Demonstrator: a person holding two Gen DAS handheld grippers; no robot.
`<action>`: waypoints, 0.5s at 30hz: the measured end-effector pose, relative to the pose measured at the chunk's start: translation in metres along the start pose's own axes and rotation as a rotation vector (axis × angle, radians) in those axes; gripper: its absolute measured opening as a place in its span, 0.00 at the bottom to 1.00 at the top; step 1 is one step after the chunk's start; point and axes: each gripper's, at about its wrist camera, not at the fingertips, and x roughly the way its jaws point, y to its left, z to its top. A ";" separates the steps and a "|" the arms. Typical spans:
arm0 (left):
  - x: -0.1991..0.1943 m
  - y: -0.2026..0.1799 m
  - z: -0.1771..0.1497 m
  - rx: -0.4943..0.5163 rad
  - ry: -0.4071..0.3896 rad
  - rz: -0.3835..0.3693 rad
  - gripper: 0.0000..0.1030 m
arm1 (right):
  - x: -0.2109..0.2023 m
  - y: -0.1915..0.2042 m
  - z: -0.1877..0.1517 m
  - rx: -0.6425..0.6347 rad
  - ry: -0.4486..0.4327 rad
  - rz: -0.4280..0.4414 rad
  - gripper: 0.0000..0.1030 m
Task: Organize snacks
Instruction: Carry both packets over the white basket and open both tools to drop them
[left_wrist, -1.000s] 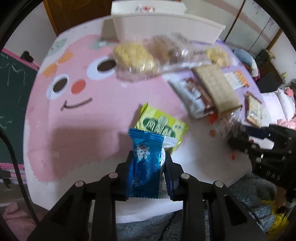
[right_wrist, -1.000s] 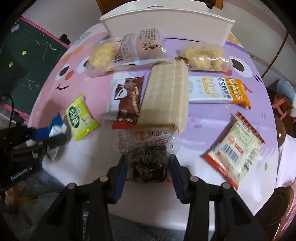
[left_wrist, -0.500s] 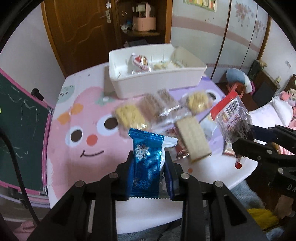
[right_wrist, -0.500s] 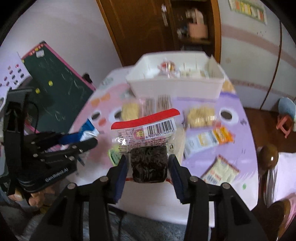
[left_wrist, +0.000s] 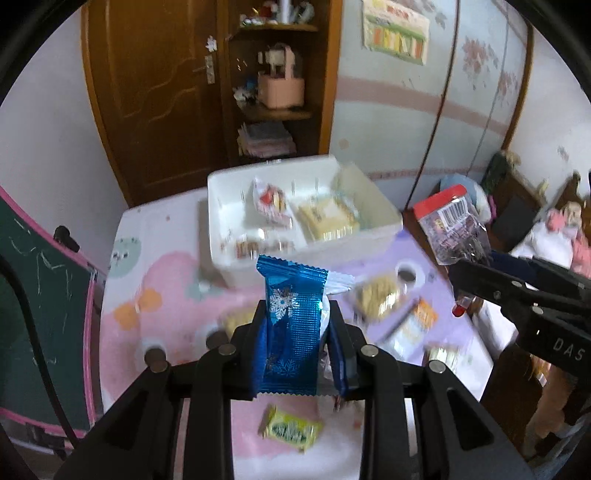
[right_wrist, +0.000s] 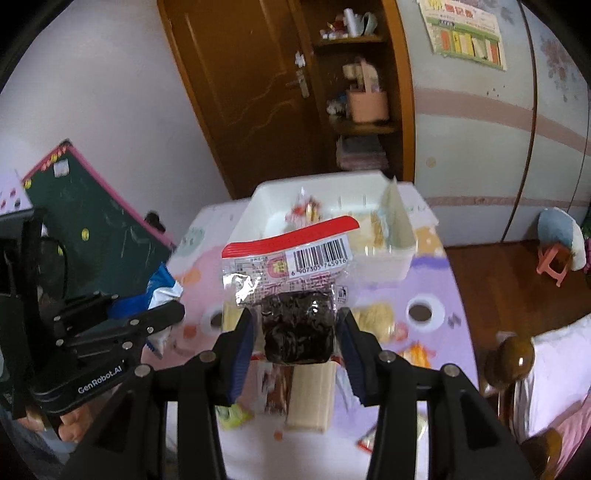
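My left gripper is shut on a blue foil snack packet and holds it high above the table, in front of the white bin. My right gripper is shut on a clear packet of dark snack with a red top and barcode, also held high; it shows at the right of the left wrist view. The white bin at the table's far end holds a few snacks. Several snacks lie on the pink and purple table below.
A green packet lies near the table's front edge. A wafer pack and round cookie packs lie mid-table. A green chalkboard leans at the left. A wooden door and shelf stand behind the bin.
Both grippers have risen well above the table with their packets and now look down into the white bin. The right gripper lifted the dark snack packet off the table.
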 end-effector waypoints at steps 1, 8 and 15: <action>-0.002 0.004 0.011 -0.012 -0.014 -0.004 0.26 | -0.002 0.000 0.013 -0.006 -0.026 -0.014 0.43; -0.014 0.027 0.089 -0.057 -0.137 0.053 0.26 | -0.009 -0.007 0.087 -0.014 -0.165 -0.080 0.43; 0.012 0.045 0.138 -0.131 -0.162 0.052 0.26 | 0.008 -0.018 0.129 0.030 -0.203 -0.089 0.44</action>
